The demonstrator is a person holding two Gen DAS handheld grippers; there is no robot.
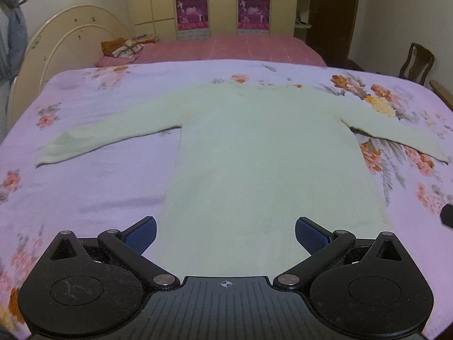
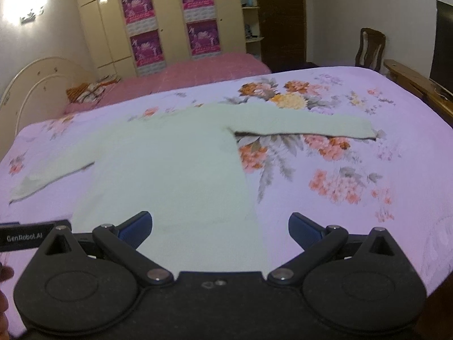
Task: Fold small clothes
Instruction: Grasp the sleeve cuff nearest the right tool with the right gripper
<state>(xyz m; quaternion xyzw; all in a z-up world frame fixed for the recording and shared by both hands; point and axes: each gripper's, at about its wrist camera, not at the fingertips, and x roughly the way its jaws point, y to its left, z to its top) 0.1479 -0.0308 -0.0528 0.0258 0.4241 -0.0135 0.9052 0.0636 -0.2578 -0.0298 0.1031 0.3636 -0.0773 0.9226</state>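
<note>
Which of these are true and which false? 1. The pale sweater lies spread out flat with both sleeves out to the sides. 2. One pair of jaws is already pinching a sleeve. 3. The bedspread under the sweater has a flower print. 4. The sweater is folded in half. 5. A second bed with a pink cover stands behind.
1. True: the sweater lies flat with both sleeves out.
2. False: the left gripper and the right gripper both have their jaws wide apart and hold nothing.
3. True: the bedspread is lilac with flowers.
4. False: no fold is made yet.
5. True: the pink bed stands behind.
</note>
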